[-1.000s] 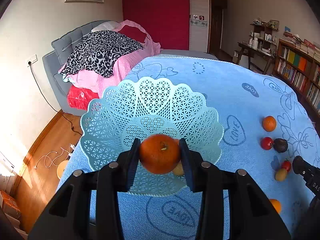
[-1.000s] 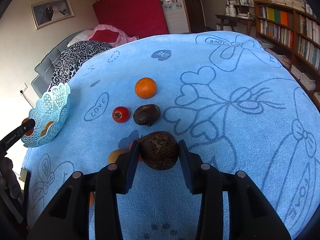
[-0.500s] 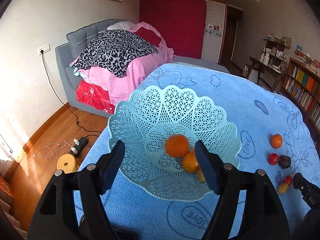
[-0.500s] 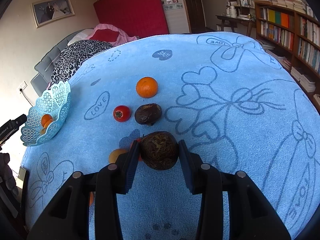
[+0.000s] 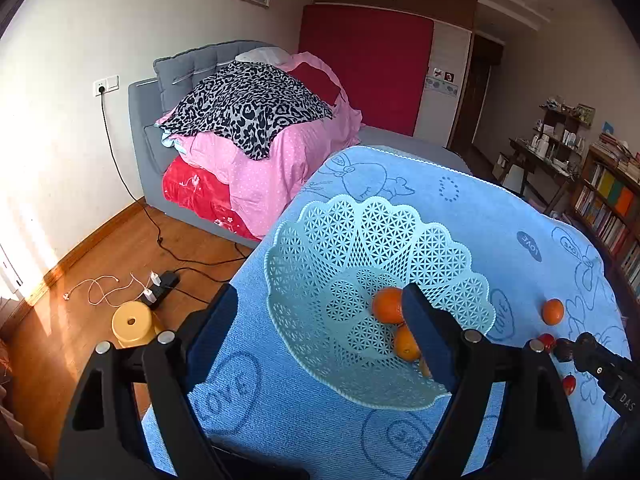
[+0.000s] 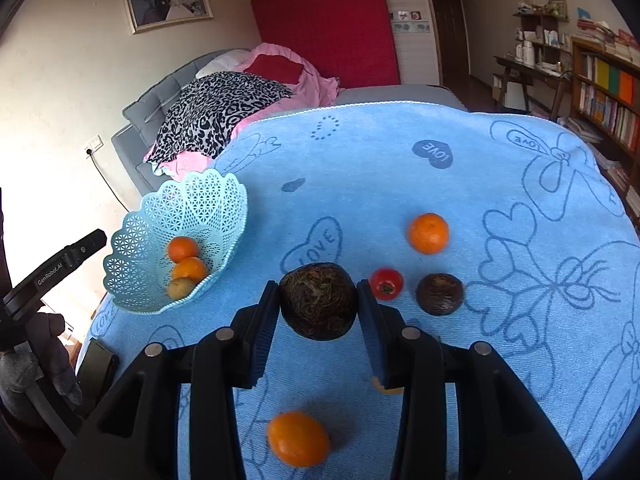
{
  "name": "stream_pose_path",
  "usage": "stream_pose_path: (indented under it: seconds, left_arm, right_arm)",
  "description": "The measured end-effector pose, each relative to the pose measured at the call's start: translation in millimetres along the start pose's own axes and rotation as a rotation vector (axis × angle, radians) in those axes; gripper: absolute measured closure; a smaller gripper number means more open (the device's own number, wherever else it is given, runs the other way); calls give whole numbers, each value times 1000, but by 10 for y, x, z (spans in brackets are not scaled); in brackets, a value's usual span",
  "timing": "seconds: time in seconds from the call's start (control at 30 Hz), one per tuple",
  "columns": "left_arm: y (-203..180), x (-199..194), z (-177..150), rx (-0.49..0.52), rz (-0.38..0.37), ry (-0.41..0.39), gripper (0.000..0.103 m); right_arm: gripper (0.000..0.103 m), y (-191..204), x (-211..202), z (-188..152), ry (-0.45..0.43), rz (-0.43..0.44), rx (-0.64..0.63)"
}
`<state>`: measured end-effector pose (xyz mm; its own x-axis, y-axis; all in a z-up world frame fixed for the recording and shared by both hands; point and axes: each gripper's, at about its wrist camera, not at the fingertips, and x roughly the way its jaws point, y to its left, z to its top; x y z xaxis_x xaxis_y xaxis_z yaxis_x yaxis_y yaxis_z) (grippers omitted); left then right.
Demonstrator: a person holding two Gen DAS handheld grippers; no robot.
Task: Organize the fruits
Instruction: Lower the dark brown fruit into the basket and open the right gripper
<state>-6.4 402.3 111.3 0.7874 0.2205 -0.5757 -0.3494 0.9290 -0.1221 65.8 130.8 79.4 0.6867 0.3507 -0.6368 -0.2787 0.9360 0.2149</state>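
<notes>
A pale teal lattice basket (image 5: 316, 240) stands on the blue cloth and holds two oranges (image 5: 387, 305) and a yellowish fruit (image 6: 179, 288). My left gripper (image 5: 319, 294) hangs open and wide at the basket's near rim, with nothing between its fingers. My right gripper (image 6: 317, 298) is shut on a dark brown rough fruit (image 6: 316, 314), held above the cloth to the right of the basket (image 6: 188, 204). Loose on the cloth lie an orange (image 6: 428, 233), a red fruit (image 6: 386, 283), another dark fruit (image 6: 440, 294) and a nearer orange (image 6: 298, 438).
The blue cloth (image 6: 400, 168) covers the whole surface; its left edge drops off just past the basket. A bed with pink and leopard bedding (image 5: 248, 116) stands behind. Cables and a yellow stool (image 5: 132, 322) lie on the wooden floor. Bookshelves (image 6: 604, 92) line the right wall.
My left gripper opened, dropped its orange into the basket, and drew back to the left. My right gripper, still holding the dark fruit, rose and swung left toward the basket.
</notes>
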Motion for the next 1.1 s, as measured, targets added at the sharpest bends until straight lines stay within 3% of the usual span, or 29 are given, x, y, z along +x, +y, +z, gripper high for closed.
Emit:
stream_pose_path:
  seconds: [0.23,0.5,0.8,1.1]
  left_arm:
    - [67,-27,42,-24,-18,0,14]
    - [105,-46,63,-38,-34,1,13]
    - [108,-12,52,-50,-39,9,13]
    - [-13,-6,14,-21,-47,13,13]
  right_arm:
    - [63,587,237,204,22,83,-86]
    - [63,912,613,378,82,89,-118]
    - [62,881,653,470,79,78,-91]
    - [62,471,554,380,75,23,-5]
